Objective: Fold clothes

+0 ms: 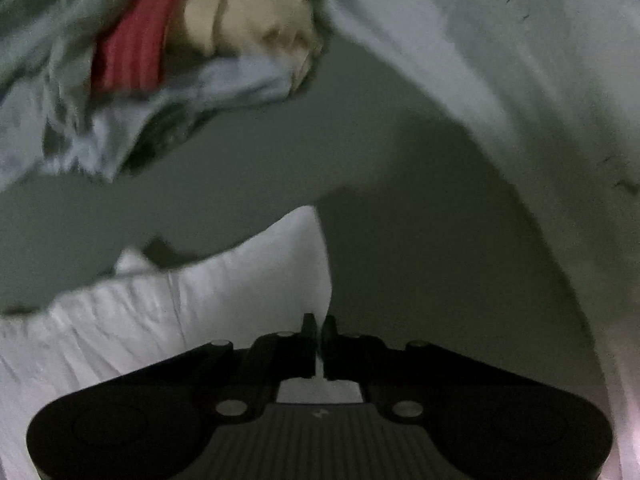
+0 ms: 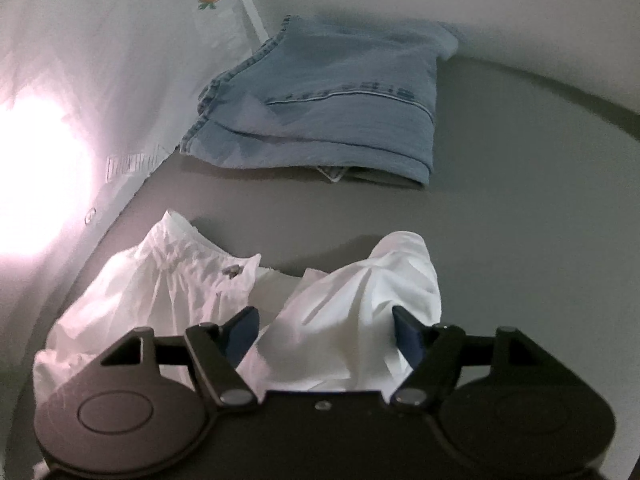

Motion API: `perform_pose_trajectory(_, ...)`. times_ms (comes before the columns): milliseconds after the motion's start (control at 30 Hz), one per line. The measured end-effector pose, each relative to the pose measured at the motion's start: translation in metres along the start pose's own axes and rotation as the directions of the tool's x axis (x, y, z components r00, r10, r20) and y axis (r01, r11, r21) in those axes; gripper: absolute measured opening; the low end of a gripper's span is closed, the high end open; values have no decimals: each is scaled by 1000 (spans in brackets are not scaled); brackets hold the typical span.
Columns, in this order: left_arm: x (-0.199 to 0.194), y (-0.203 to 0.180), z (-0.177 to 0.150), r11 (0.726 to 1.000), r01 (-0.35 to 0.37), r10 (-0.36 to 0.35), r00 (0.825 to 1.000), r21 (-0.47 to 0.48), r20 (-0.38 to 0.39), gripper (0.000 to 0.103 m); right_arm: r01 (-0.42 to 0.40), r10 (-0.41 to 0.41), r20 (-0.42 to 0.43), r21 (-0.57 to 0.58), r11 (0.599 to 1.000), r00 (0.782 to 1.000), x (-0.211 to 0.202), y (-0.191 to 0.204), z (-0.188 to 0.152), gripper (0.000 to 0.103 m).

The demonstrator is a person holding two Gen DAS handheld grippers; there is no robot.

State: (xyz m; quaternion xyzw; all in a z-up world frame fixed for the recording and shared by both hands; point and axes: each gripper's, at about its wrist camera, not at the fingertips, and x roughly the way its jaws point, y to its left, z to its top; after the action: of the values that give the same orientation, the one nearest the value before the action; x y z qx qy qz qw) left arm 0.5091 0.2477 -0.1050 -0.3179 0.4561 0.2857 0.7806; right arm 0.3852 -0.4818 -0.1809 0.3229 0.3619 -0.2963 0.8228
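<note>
Fingers of my left gripper (image 1: 319, 338) stand all but closed, only a thin slit between them, with a sliver of white cloth visible in that slit; I judge they pinch an edge of the white garment (image 1: 168, 316), which trails off to the left and near side over the grey worktop (image 1: 400, 248). Holding one edge this way would keep the cloth taut for a fold. My right gripper (image 2: 324, 330) has its fingers spread wide, the blue pads (image 2: 406, 332) standing either side of a raised bunch of the same white garment (image 2: 340, 304); the pads sit beside the cloth, and I cannot tell whether they touch it. The spread suits either taking a fresh hold or having just let go, so I leave that open.

The white garment lies rumpled on the near part of the worktop, a button (image 2: 232, 269) showing on its left portion, not in any flat folded shape. Folded jeans (image 2: 320, 120) rest at the far side, well apart from it, squared into a neat stack as the task would leave them. A pile of mixed clothes (image 1: 132, 60), red and pale blue among them, sits loose at the far left in the left view. A large white sheet (image 1: 500, 80) hangs along the right of that view.
</note>
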Motion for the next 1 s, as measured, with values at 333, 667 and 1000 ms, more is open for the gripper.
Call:
perform_pose_trajectory(333,-169,3,12,910,415,-397,877,-9,272,2,-93,92,14,81,992,996,-11,-22,4,54)
perform_pose_trajectory(667,-276,140,-68,843,537,-469,759,-26,451,2,-142,144,-11,97,985,990,-25,-62,-6,47)
perform_pose_trajectory(1000,-212,288,-176,919,192,-119,968,-345,222,2,-106,110,-158,32,994,981,-2,-74,-17,67)
